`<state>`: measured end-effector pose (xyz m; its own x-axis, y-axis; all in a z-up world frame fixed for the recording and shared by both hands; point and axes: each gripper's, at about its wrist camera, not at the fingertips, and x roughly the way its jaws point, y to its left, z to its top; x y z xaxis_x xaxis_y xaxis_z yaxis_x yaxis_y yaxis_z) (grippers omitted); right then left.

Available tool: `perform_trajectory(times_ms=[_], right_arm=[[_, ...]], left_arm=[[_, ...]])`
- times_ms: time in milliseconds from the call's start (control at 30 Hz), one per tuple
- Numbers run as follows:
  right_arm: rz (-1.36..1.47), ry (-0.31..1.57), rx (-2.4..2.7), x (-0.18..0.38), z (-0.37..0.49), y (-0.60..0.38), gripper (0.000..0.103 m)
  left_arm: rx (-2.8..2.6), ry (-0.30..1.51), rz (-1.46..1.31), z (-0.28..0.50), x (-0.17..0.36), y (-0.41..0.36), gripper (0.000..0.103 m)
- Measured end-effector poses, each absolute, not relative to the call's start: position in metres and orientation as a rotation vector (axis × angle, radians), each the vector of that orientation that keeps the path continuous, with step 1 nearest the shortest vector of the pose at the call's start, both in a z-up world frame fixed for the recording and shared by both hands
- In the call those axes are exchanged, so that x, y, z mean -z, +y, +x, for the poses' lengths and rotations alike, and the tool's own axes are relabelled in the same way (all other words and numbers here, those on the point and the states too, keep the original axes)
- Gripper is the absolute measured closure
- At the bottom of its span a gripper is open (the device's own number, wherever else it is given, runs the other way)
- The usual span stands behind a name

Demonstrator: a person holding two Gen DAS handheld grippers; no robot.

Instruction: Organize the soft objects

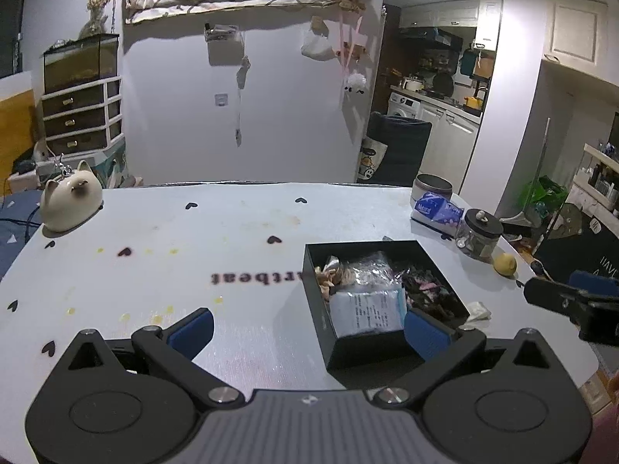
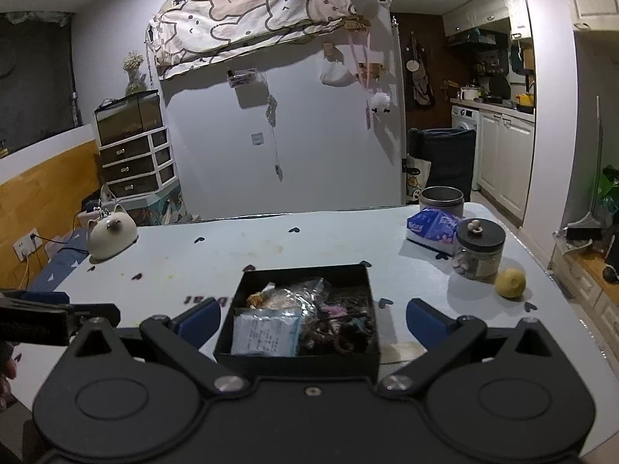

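Note:
A black open box (image 1: 363,348) (image 2: 298,359) sits on the pale table, holding a white labelled packet (image 1: 365,311) (image 2: 267,334), clear plastic bags (image 1: 369,272) (image 2: 294,295) and a dark tangle of soft items (image 1: 425,290) (image 2: 342,328). My left gripper (image 1: 309,326) is open and empty, low over the table at the box's near left corner. My right gripper (image 2: 311,321) is open and empty, its fingers either side of the box's near end. A crumpled white tissue (image 1: 477,311) (image 2: 398,352) lies right of the box.
A cat-shaped ceramic lamp (image 1: 69,203) (image 2: 110,237) stands at the far left. At the far right are a metal tin (image 1: 432,187) (image 2: 442,198), a blue tissue pack (image 1: 437,210) (image 2: 433,228), a black-lidded glass jar (image 1: 479,236) (image 2: 479,249) and a lemon (image 1: 505,263) (image 2: 510,283).

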<state>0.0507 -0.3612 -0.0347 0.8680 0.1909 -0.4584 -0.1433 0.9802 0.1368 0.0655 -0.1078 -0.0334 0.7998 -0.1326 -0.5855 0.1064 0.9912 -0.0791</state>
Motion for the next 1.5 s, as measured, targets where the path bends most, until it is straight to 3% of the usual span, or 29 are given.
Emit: perform_trajectory(times_ms=[1500], right_arm=[[0.046, 0.468, -0.179, 0.045, 0.008, -0.392, 0.000]], left_arm=[[0.056, 0.610, -0.010, 0.016, 0.040, -0.133, 0.000]])
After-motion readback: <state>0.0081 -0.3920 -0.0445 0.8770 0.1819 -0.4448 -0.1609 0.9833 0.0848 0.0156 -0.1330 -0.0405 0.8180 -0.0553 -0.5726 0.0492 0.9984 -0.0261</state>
